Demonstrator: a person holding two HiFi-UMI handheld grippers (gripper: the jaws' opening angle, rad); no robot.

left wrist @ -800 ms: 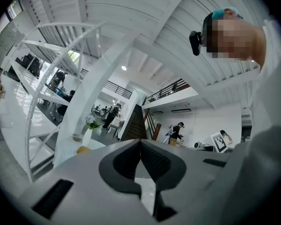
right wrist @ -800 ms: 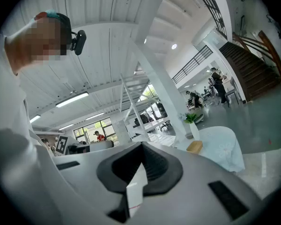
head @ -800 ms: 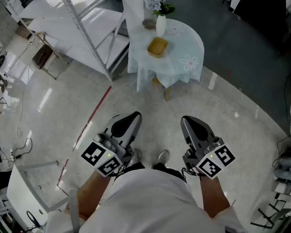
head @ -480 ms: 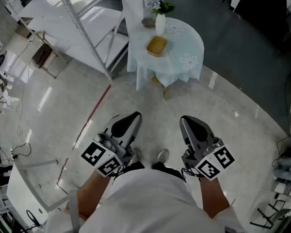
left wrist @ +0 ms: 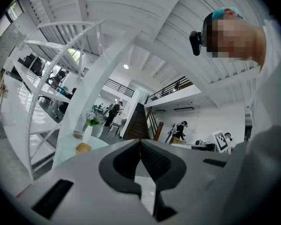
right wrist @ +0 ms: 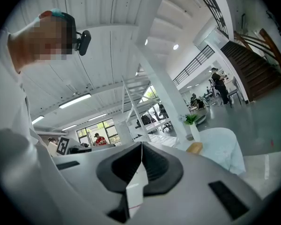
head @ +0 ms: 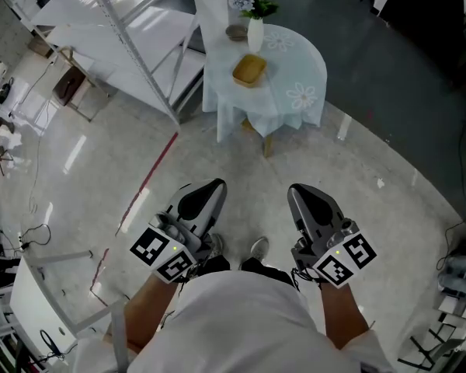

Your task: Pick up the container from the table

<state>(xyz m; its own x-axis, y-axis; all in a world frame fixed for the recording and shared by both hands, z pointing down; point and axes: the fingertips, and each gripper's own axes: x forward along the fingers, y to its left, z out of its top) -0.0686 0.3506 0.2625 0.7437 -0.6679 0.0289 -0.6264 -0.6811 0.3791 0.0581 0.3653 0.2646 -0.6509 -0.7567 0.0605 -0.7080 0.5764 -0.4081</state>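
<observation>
Table (head: 291, 67) — container (head: 249, 69) too — slightly higher in view.

This is looking like a large open research hall or robotics lab, not a home. A glossy pale concrete floor (head: 241, 169) is reflecting ceiling lights and carrying a red line (head: 151, 179), with loose black cables (head: 35, 235) trailing at its edge. White steel framing with stair treads (head: 132, 29) is rising beside a round table (head: 299, 72) draped in a pale flower-print cloth. In the gripper views a railed mezzanine (left wrist: 171, 86), a dark wooden staircase (left wrist: 136, 125) and long strip lights (right wrist: 75, 101) are showing, and other people (left wrist: 179, 131) are standing about.
</observation>
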